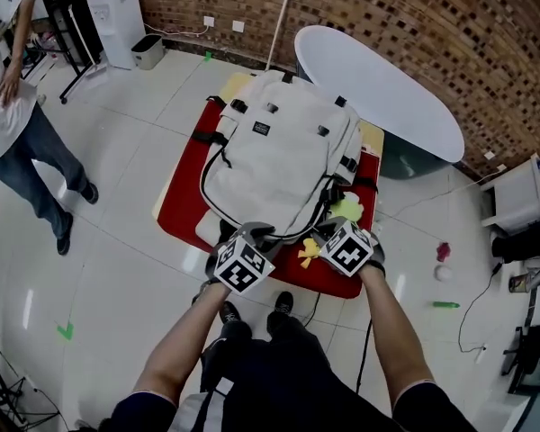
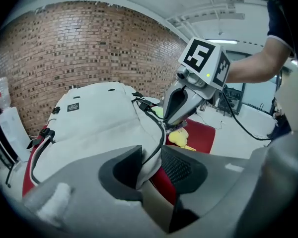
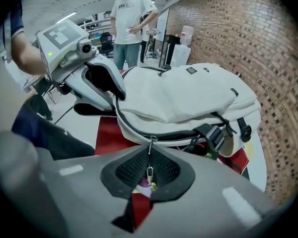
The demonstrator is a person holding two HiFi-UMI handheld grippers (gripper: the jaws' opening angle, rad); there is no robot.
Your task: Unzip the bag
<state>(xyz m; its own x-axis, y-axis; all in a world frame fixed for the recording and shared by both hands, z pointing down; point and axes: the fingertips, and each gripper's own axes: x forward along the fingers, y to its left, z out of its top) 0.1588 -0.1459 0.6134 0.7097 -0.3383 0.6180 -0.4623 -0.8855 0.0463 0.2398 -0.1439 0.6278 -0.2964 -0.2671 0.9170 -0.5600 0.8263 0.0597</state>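
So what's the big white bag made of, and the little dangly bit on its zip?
The bag looks like soft woven cloth, matte and off-white: it creases and sags, and nothing on it shines. The zip pull is probably metal: thin silvery links with a small yellowish glint at the bottom end, though it is too small to be sure.

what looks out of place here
A yellow toy pokes out beside the bag on the red mat. On the floor to the right lie loose bits: a red one, a white one, a green stick. Nothing looks damaged.
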